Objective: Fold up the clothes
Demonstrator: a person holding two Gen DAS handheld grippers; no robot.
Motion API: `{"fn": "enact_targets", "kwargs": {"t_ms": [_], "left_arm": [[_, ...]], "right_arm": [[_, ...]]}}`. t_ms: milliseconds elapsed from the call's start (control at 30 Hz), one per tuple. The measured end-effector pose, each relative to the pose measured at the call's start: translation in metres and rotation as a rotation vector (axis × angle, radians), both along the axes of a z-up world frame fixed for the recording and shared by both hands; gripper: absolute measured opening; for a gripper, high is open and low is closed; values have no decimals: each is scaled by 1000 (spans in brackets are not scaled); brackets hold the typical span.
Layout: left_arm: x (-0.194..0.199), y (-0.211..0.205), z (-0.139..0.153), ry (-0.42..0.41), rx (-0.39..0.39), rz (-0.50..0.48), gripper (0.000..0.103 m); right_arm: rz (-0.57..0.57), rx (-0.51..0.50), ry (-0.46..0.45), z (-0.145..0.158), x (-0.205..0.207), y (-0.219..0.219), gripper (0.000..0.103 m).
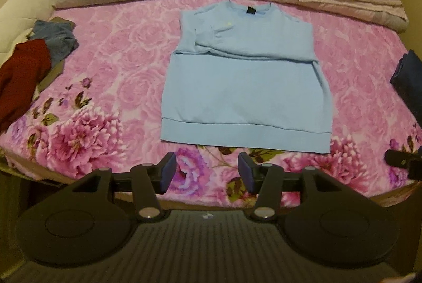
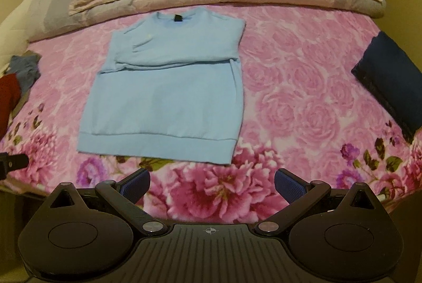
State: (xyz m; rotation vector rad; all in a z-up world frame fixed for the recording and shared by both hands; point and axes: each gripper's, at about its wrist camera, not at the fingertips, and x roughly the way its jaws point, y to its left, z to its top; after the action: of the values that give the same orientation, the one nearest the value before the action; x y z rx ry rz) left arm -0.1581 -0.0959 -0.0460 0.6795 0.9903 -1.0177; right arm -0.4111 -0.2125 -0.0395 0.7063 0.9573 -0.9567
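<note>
Both my left gripper (image 1: 207, 172) and right gripper (image 2: 212, 184) gape wide, empty, short of the light-blue sweatshirt (image 1: 245, 87); I risk pinching the floral blanket (image 1: 110, 66) with its hem.

Maroon garment (image 1: 21, 77) cut by left edge — navy stack (image 1: 408, 82) cut right.

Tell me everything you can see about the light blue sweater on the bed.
The sweater is light blue, of soft knit-like cloth, with a round neck, a dark label inside the collar and a ribbed hem band. Both sleeves are folded in across the chest, giving a rough rectangle. It lies flat, collar toward the pillows, hem toward the cameras, in the middle of the pink flowered bedspread. Nothing else touches it; neither gripper reaches it.
</note>
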Motion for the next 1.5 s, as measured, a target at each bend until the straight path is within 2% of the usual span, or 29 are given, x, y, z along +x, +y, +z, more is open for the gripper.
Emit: {"fn": "enact_targets", "kwargs": {"t_ms": [167, 367, 567, 700, 800, 900, 1067, 1200, 1367, 1500], "left_arm": [[33, -21, -40, 4, 0, -35, 47], [60, -36, -99, -38, -47, -32, 47], [70, -28, -163, -81, -129, 11, 47], [72, -10, -195, -85, -177, 25, 47], [65, 9, -203, -102, -213, 25, 47], [54, 35, -197, -95, -257, 24, 47], [40, 77, -176, -54, -295, 9, 47], [37, 91, -161, -47, -340, -22, 47], [48, 87, -160, -13, -393, -64, 47], [78, 68, -175, 88, -428, -54, 46]], "right_arm": [[-45, 2, 1, -36, 14, -21, 103], [-78, -55, -33, -98, 23, -40, 103], [-56, -140, -82, -172, 25, -40, 103], [-45, -188, -123, -203, 17, -27, 103], [-56, -219, -142, -211, 4, -9, 103], [-67, -248, -160, -209, -12, 16, 103], [-54, -270, -199, -180, -32, 55, 103], [-59, -298, -264, -158, -50, 76, 103], [-72, -245, -345, -161, -70, 72, 103], [-114, -167, -411, -174, -82, 41, 103]]}}
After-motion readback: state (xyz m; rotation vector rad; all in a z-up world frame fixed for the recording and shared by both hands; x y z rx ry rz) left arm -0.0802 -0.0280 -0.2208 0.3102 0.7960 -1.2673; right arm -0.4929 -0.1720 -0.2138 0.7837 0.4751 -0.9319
